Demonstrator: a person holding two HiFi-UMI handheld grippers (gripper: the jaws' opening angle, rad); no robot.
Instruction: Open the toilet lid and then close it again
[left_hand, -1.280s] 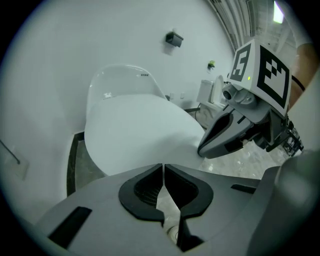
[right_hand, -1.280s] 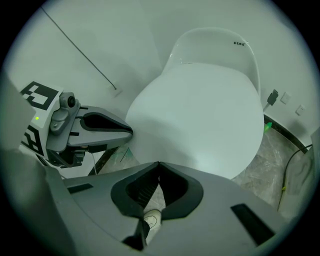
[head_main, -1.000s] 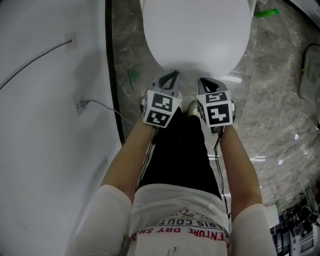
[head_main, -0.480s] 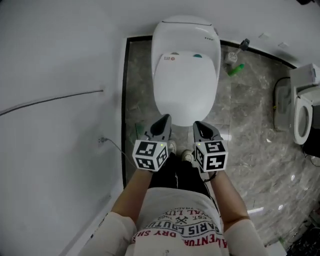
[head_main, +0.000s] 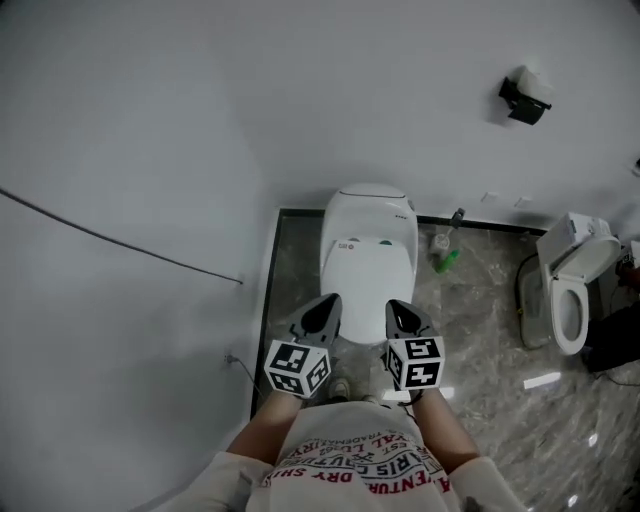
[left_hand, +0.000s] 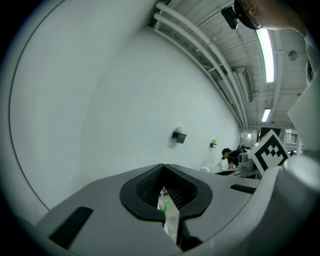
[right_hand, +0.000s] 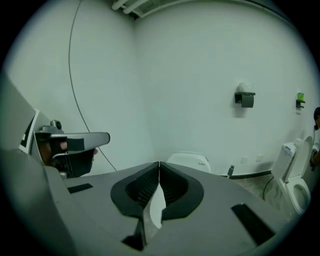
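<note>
The white toilet (head_main: 368, 250) stands against the back wall with its lid (head_main: 366, 290) down. Both grippers are held side by side, high above the toilet's front end and apart from it. My left gripper (head_main: 325, 302) is shut with nothing between its jaws; in the left gripper view its tips (left_hand: 163, 166) meet and point at the bare wall. My right gripper (head_main: 400, 306) is also shut and empty. In the right gripper view its tips (right_hand: 159, 164) meet just left of the toilet's rear part (right_hand: 189, 161).
A second toilet (head_main: 566, 290) with its lid raised stands at the right. A toilet brush (head_main: 455, 218) and a green bottle (head_main: 447, 260) sit on the marble floor (head_main: 480, 380) by the wall. A dark fixture (head_main: 525, 100) hangs on the wall; a cable (head_main: 120, 245) crosses the left wall.
Both grippers have risen well away from the front edge of the closed lid. The head view has lifted too, so the toilet looks small and the second toilet has come into view.
</note>
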